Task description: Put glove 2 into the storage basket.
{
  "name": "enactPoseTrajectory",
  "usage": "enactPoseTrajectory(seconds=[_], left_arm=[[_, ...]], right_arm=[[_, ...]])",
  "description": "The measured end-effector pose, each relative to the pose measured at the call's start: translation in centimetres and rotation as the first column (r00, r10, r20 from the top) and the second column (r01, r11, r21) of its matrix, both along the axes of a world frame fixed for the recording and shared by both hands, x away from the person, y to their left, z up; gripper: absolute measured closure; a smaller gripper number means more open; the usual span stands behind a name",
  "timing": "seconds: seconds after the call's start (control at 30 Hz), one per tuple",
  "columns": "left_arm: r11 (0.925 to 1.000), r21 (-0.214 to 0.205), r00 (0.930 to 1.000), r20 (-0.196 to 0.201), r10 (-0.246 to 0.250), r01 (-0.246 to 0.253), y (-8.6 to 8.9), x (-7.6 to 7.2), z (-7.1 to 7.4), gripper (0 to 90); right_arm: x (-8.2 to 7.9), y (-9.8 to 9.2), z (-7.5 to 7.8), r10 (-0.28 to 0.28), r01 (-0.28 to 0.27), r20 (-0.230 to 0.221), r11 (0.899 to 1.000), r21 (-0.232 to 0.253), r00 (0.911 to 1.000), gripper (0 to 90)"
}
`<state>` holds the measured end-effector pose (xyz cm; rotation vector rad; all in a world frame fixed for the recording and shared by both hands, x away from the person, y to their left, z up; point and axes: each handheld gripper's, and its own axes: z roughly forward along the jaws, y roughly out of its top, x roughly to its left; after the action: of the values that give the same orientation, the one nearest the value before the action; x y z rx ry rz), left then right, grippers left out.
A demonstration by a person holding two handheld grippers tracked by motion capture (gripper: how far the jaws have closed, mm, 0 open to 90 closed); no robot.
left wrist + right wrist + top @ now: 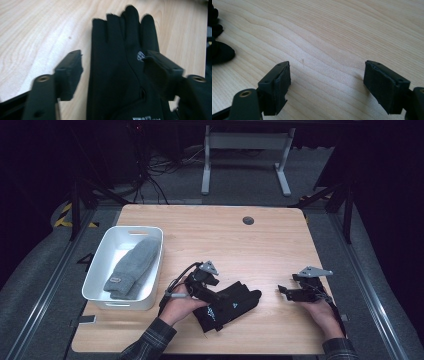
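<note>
High view: left tongs (223,296) wide, straddling the black glove (231,306), likely for pickup; right tongs (283,291) wide, empty at 3 o'clock.

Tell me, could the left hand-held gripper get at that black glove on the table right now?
Probably yes. The left hand-held gripper is right over the black glove, its jaws spread apart with one on either side of the palm and not pressing on it. Nothing lies between them and the fabric on the table.

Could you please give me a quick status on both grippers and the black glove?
Left gripper open above black glove, glove flat on table. Right gripper open, nothing between. Nothing in the way.
</note>
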<state>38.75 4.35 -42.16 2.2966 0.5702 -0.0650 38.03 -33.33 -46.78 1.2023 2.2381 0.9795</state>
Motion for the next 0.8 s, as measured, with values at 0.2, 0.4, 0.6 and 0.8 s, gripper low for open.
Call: enactPoseTrajectory(seconds=[0.2, 0.4, 0.6, 0.8], left_arm=[[0.9995, 0.031, 0.9997, 0.024, -0.009, 0.009, -0.5, -1.4, -0.8, 17.7], [0.9971, 0.075, 0.9994, 0.03, -0.017, 0.015, -1.3, -2.0, -1.7, 15.3], [0.9948, 0.099, 0.9987, 0.044, -0.027, 0.023, -1.8, -2.0, -2.1, 15.1], [0.9882, 0.148, 0.9984, 0.036, -0.044, 0.038, -2.5, -1.9, -2.9, 15.2]], right_arm=[[0.0, 0.0, 0.0, -0.002, 0.002, 0.0, 1.0, -0.001, 1.0, 21.9], [0.0, 0.0, 0.0, -0.002, 0.002, 0.0, 1.0, -0.001, 1.0, 21.8], [0.0, 0.0, 0.0, -0.002, 0.002, -0.001, 1.0, 0.0, 1.0, 21.8], [0.0, 0.0, 0.0, -0.004, 0.004, -0.001, 1.0, 0.0, 1.0, 21.8]])
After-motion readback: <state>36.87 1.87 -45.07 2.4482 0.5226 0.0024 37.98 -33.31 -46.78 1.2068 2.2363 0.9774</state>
